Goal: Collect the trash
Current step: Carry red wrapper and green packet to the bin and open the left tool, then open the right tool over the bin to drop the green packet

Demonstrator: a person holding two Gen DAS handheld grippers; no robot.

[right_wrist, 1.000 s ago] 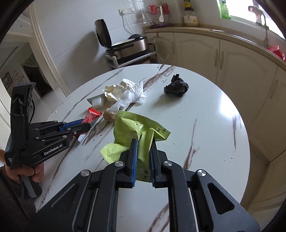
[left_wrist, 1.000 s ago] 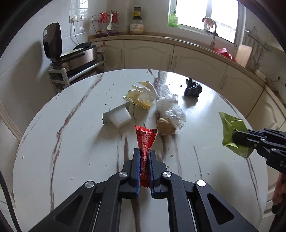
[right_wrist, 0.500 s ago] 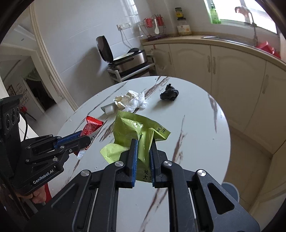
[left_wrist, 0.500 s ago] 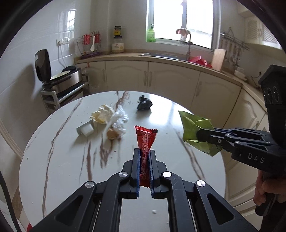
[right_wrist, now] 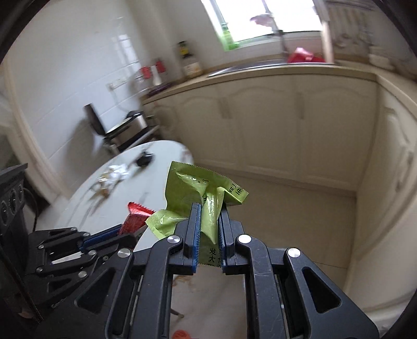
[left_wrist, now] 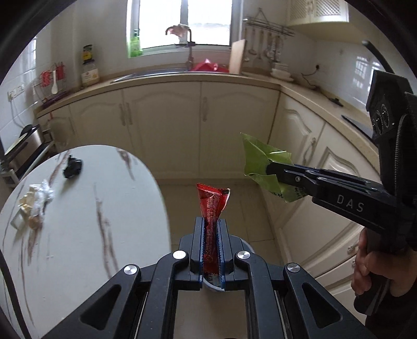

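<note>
Left hand-held gripper (left_wrist: 210,250) clamped on red wrapper (left_wrist: 213,202), right hand-held gripper (right_wrist: 209,234) pinching green wrapper (right_wrist: 200,190); both off the tabletop (left_wrist: 78,221), over floor. Likely carrying to a bin; keep both grips firm until directly above it; remaining scraps (left_wrist: 36,200) lie far left.

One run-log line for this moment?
left tool: shut on red wrapper | right tool: shut on green wrapper | table: trash left

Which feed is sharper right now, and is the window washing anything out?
Left wrist view: sharp on the red wrapper; window blown out. Right wrist view: cabinets and table motion-smeared; green wrapper crisp.
</note>
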